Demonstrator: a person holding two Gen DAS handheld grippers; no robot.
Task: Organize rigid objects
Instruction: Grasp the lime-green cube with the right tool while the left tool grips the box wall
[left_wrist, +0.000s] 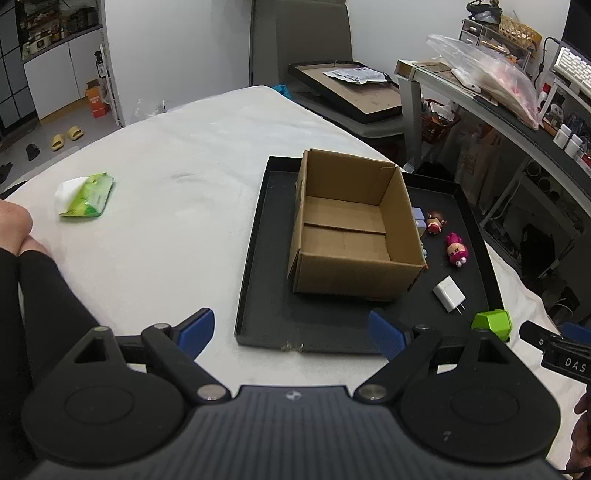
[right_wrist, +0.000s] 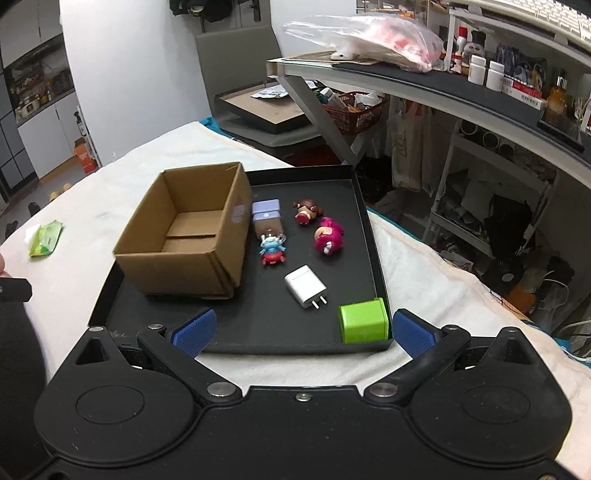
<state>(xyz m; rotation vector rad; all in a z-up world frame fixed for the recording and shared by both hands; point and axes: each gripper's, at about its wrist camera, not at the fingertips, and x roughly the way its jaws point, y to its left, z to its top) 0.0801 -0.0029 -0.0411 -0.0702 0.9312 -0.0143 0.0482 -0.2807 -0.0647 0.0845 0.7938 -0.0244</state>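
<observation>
An empty cardboard box stands in the left half of a black tray. To its right on the tray lie a lilac block, a blue-and-red figure, a brown-haired figure, a pink figure, a white plug adapter and a green cube in the near right corner. My left gripper is open at the tray's near edge. My right gripper is open too, its right finger beside the green cube.
The tray rests on a white cloth-covered table. A green wipes packet lies far left. A person's arm in a black sleeve is at the left. A cluttered desk and a chair bearing a framed board stand beyond.
</observation>
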